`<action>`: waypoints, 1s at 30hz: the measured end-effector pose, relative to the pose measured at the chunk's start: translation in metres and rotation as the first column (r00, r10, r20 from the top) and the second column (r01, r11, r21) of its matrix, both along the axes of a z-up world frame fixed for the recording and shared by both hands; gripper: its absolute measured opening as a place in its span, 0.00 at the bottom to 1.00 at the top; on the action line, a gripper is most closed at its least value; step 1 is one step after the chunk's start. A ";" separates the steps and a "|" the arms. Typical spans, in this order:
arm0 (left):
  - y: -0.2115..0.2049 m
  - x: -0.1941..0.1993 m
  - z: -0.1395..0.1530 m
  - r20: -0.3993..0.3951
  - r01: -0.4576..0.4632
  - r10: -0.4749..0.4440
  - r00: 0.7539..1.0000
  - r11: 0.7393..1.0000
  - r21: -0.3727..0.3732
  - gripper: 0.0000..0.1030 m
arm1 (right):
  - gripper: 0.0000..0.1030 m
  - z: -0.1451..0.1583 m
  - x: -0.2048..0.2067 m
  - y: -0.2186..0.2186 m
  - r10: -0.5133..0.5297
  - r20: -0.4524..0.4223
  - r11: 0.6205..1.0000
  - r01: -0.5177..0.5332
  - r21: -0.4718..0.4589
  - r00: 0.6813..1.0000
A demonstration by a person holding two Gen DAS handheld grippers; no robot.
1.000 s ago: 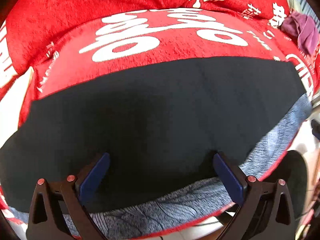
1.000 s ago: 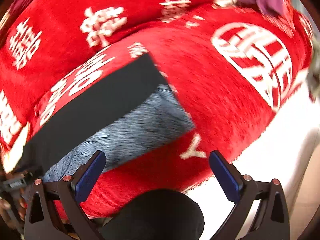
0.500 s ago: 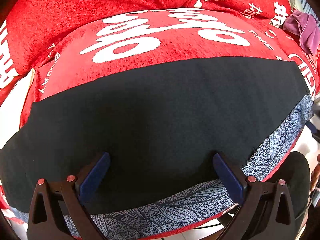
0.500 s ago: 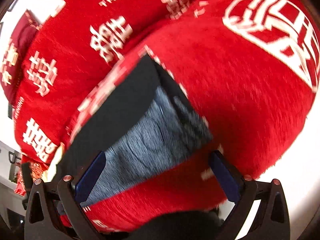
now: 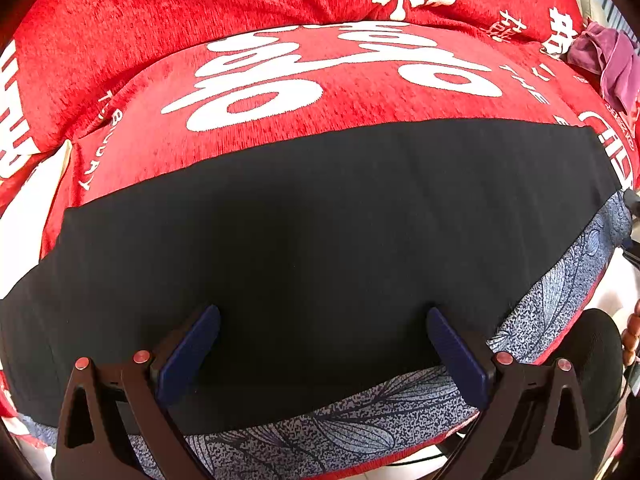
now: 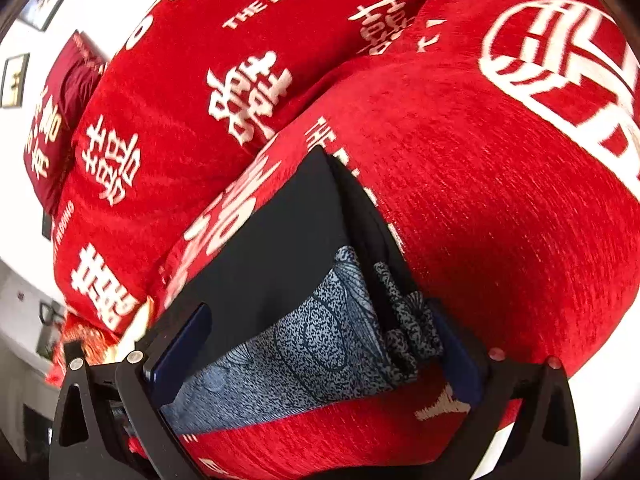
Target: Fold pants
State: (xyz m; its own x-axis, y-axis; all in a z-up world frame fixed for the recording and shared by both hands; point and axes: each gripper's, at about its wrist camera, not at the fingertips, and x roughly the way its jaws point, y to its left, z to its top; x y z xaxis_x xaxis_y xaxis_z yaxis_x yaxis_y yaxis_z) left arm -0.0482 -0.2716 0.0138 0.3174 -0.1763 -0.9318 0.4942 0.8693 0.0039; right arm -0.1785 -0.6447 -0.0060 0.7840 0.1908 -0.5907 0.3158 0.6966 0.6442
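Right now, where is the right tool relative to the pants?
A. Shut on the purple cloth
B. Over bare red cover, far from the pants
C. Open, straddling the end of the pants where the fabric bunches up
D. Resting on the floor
C: in the right wrist view the right tool has its fingers spread either side of the end of the pants, with bunched patterned fabric against one finger.

A home living room, as far as I can tell.
I'm working over a sofa under a red throw with white lettering; framed pictures hang on a white wall, and a purple garment lies at the sofa's far right corner.
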 end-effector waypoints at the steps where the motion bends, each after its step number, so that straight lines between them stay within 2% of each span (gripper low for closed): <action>1: 0.000 0.000 0.001 -0.005 -0.003 0.003 1.000 1.000 0.001 1.00 | 1.00 0.001 0.003 0.002 0.014 -0.016 1.000 -0.014 -0.024 1.000; 2: 0.001 0.001 0.003 -0.015 -0.012 0.012 1.000 1.000 0.001 1.00 | 0.98 0.004 0.007 0.008 0.028 -0.058 0.997 -0.032 -0.074 0.998; 3: 0.003 0.001 0.006 -0.031 -0.033 0.033 0.999 0.999 -0.012 1.00 | 0.80 0.007 0.011 0.013 0.024 -0.102 0.991 -0.037 -0.126 0.994; 4: 0.006 0.001 0.009 -0.043 -0.048 0.046 0.998 0.998 -0.043 1.00 | 0.23 0.013 0.013 0.020 -0.006 -0.163 0.976 -0.030 -0.214 0.987; 5: 0.007 0.000 0.010 -0.047 -0.056 0.054 0.997 0.997 -0.061 1.00 | 0.19 0.015 0.011 0.019 0.013 -0.149 0.983 -0.040 -0.180 0.989; 6: 0.005 0.000 0.010 -0.040 -0.057 0.056 0.998 0.997 -0.042 1.00 | 0.19 0.017 0.009 0.017 0.003 -0.135 0.990 -0.022 -0.142 0.991; 8: 0.004 0.000 0.010 -0.022 -0.067 0.067 0.998 0.998 -0.015 1.00 | 0.20 0.024 0.007 0.020 -0.014 -0.140 0.985 -0.010 -0.170 0.990; 11: 0.009 0.007 0.011 -0.040 -0.123 0.122 0.992 0.992 -0.037 1.00 | 0.20 0.041 0.008 0.031 -0.034 -0.136 0.975 0.002 -0.224 0.990; 12: 0.010 0.011 0.006 -0.094 -0.153 0.148 0.985 0.987 -0.050 1.00 | 0.20 0.048 0.007 0.035 -0.034 -0.122 0.970 0.004 -0.243 0.992; 13: 0.009 0.014 0.005 -0.109 -0.168 0.162 0.981 0.984 -0.056 1.00 | 0.20 0.058 0.007 0.041 -0.033 -0.104 0.962 0.004 -0.271 0.994; 16: 0.007 0.017 0.019 -0.117 -0.188 0.173 0.978 0.974 -0.130 1.00 | 0.20 0.079 0.008 0.057 -0.023 -0.081 0.943 -0.006 -0.332 0.996; 17: 0.003 0.018 0.020 -0.104 -0.190 0.180 0.978 0.976 -0.104 1.00 | 0.20 0.086 0.008 0.063 -0.014 -0.072 0.937 -0.012 -0.350 0.997; 18: -0.004 0.021 0.012 -0.088 -0.194 0.193 0.977 0.981 -0.007 1.00 | 0.20 0.091 0.009 0.068 -0.010 -0.072 0.926 -0.018 -0.377 0.997; 19: -0.008 0.024 -0.001 -0.116 -0.194 0.199 0.973 0.980 0.052 1.00 | 0.20 0.095 0.010 0.074 -0.006 -0.075 0.915 -0.024 -0.402 0.997; 21: -0.018 0.019 -0.005 -0.037 -0.166 0.170 0.985 0.983 0.080 1.00 | 0.20 0.102 0.012 0.082 -0.005 -0.078 0.901 -0.030 -0.434 0.997; 22: -0.022 0.019 -0.004 -0.025 -0.148 0.151 0.988 0.984 0.102 1.00 | 0.20 0.105 0.012 0.085 -0.003 -0.074 0.896 -0.030 -0.443 0.997; 25: -0.018 0.028 0.000 -0.111 -0.182 0.192 0.975 0.979 0.093 1.00 | 0.20 0.124 0.014 0.100 0.005 -0.045 0.879 -0.025 -0.476 0.999; 26: -0.013 0.028 0.007 -0.131 -0.204 0.209 0.969 0.977 0.054 1.00 | 0.20 0.131 0.015 0.107 0.013 -0.034 0.869 -0.028 -0.493 0.999; 27: -0.010 0.026 0.019 -0.131 -0.225 0.220 0.967 0.974 -0.018 1.00 | 0.20 0.137 0.017 0.113 0.021 -0.028 0.859 -0.032 -0.512 0.999; 28: -0.011 0.025 0.022 -0.114 -0.227 0.223 0.968 0.974 -0.021 1.00 | 0.20 0.143 0.018 0.122 0.035 -0.022 0.845 -0.041 -0.534 0.999; 29: -0.017 0.025 0.018 -0.109 -0.217 0.217 0.970 0.976 0.006 1.00 | 0.20 0.147 0.018 0.127 0.046 -0.019 0.836 -0.049 -0.547 0.999; 30: -0.025 0.028 0.001 -0.146 -0.196 0.204 0.968 0.978 0.066 1.00 | 0.20 0.149 0.019 0.132 0.052 -0.020 0.828 -0.055 -0.558 0.998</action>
State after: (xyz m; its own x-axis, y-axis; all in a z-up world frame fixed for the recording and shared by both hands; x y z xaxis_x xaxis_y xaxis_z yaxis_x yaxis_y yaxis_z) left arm -0.0202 -0.2967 0.0144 0.1962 -0.0749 -0.9777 0.3087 0.9511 -0.0109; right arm -0.1590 -0.5130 0.1429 0.7799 -0.1304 -0.6122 0.2690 0.9529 0.1398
